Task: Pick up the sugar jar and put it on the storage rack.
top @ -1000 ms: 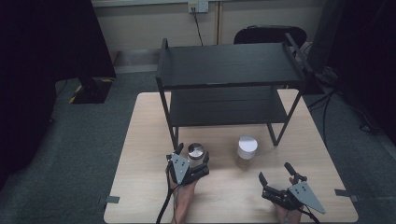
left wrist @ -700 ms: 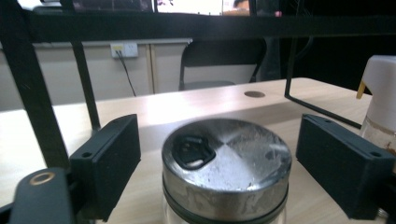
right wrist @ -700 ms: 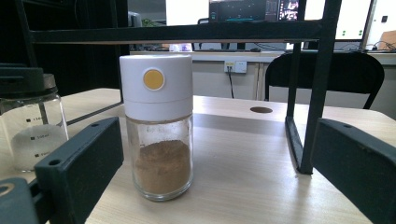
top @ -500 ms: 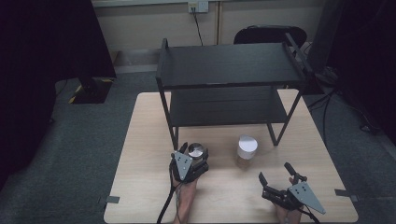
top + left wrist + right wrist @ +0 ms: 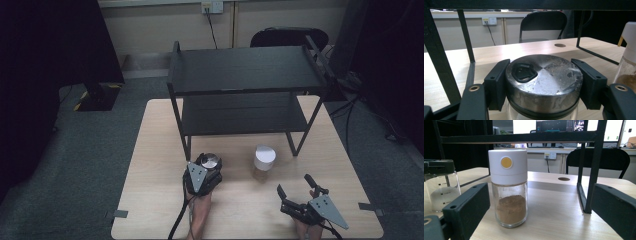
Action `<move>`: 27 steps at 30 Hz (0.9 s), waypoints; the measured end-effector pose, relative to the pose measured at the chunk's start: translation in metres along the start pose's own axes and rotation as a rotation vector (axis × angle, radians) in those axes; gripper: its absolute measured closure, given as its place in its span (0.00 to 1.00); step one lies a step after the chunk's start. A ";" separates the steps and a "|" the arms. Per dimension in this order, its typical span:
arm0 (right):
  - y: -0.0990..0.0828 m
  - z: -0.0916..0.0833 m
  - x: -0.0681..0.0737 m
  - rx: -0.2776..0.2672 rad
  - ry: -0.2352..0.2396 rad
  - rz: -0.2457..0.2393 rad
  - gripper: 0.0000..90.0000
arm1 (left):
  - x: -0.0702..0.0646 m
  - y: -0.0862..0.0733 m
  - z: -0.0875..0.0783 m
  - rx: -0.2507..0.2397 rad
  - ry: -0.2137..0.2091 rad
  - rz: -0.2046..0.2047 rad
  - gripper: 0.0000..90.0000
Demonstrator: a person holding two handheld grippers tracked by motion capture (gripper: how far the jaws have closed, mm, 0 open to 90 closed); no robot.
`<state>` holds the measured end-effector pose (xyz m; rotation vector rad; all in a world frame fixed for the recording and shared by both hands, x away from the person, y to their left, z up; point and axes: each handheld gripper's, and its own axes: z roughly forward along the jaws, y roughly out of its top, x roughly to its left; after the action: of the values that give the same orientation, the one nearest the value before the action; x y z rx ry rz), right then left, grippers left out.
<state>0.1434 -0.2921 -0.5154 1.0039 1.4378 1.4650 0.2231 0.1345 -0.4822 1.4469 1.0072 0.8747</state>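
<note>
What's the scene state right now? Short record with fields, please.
left gripper: shut on the metal-lidded jar; its fingers have just been closing on the lid
right gripper: open, holding nothing
white-capped jar: upright on the table, brown powder inside, apart from both grippers
shelf rack: two tiers, both bare

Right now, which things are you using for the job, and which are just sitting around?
In use:
- steel-lidded glass jar, pinched at its lid by the left gripper, whose jaws have just been closing
- right gripper, open, facing the white-capped spice jar

Just there:
- black two-tier rack
- black chair
- wooden table
</note>
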 end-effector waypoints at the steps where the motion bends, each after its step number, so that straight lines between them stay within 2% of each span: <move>1: 0.000 0.000 0.000 0.000 0.000 0.000 0.01 | -0.001 -0.002 0.000 -0.010 0.005 -0.001 0.39; 4: 0.000 0.000 0.000 0.000 0.000 0.000 0.01 | -0.002 -0.008 0.000 -0.030 0.006 -0.007 0.39; 18: 0.000 0.000 0.000 0.000 -0.001 0.000 0.01 | 0.002 -0.003 -0.003 -0.013 -0.010 -0.014 0.39; 21: 0.000 0.000 0.000 0.000 -0.001 0.000 0.01 | 0.007 -0.001 -0.004 -0.011 -0.034 -0.037 0.39; 24: 0.000 0.000 0.000 0.000 -0.001 0.000 0.01 | 0.003 0.000 -0.007 -0.022 -0.032 -0.012 0.39; 27: 0.000 0.000 0.000 0.000 -0.002 0.000 0.01 | 0.005 0.004 -0.009 -0.025 -0.046 -0.012 0.39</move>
<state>0.1433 -0.2918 -0.5153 1.0055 1.4367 1.4640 0.2171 0.1425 -0.4778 1.4327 0.9663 0.8392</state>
